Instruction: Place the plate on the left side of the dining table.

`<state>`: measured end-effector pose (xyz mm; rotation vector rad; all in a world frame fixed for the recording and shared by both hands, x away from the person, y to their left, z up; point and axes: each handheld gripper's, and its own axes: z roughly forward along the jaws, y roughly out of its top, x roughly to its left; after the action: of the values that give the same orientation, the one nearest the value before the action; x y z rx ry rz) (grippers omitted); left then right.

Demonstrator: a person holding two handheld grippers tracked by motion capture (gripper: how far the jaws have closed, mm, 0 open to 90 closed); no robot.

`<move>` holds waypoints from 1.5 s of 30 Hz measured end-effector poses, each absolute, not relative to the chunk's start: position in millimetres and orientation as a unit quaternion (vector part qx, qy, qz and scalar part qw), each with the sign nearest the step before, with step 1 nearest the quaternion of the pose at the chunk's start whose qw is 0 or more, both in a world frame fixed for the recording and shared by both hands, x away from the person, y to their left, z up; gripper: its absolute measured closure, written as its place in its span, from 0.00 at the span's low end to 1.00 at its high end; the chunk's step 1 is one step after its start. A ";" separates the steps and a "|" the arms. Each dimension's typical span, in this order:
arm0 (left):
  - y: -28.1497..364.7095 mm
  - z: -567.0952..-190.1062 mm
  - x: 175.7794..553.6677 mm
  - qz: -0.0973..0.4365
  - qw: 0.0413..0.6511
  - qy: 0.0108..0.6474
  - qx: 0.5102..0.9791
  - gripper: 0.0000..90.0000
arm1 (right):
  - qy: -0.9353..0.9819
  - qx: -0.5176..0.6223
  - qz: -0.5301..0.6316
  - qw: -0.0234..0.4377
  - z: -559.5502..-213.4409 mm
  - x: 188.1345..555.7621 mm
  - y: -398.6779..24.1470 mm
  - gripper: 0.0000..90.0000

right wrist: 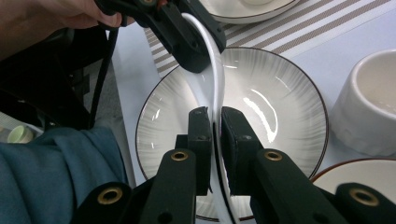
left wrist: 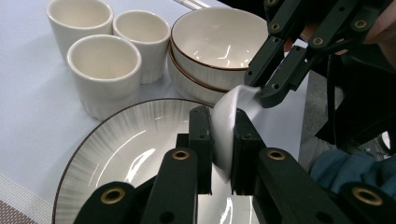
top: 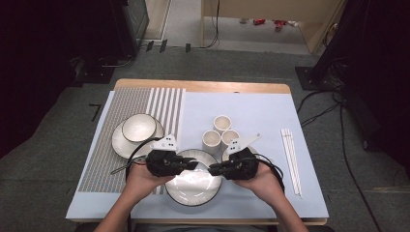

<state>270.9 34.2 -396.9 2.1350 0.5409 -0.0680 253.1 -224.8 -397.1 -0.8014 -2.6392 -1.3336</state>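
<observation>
Above the striped plate [top: 193, 186] — white spoon [left wrist: 229, 135] level, crosswise, left claw [top: 193, 165] and right claw [top: 212, 169] each clamped on one end.

White spoon [left wrist: 229, 135]: handle and bowl pinched between jaws in both gripper views, ends hidden behind black pads; too small to make out from high view. Ribbed plate [right wrist: 280, 93]: near rim cut off at bottom edge. Stacked bowls [left wrist: 210, 51]: right side hidden behind right gripper [left wrist: 261, 91].

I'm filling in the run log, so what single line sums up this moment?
left gripper: shut on white spoon | right gripper: shut on white spoon | spoon held above striped plate | cups, bowls untouched
</observation>
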 end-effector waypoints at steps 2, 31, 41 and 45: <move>32.7 -397.4 270.0 -0.027 0.449 0.215 0.867 0.93 | -0.860 -0.260 -0.437 0.036 -396.8 252.8 -225.1 0.92; 49.5 -391.9 276.0 -0.026 0.460 0.243 0.853 0.93 | -0.836 -0.293 -0.460 -0.056 -388.6 253.9 -242.4 0.69; 54.9 -391.5 277.8 -0.023 0.461 0.250 0.851 0.93 | -0.834 -0.300 -0.456 -0.081 -388.6 255.7 -246.8 0.54; 56.1 -391.1 277.8 -0.023 0.462 0.249 0.851 0.93 | -0.828 -0.305 -0.461 -0.099 -388.6 256.8 -249.9 0.46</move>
<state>277.8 56.1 -391.1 2.0939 0.6118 -0.0562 256.8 -249.9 -388.6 -1.0224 -2.7776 -1.5477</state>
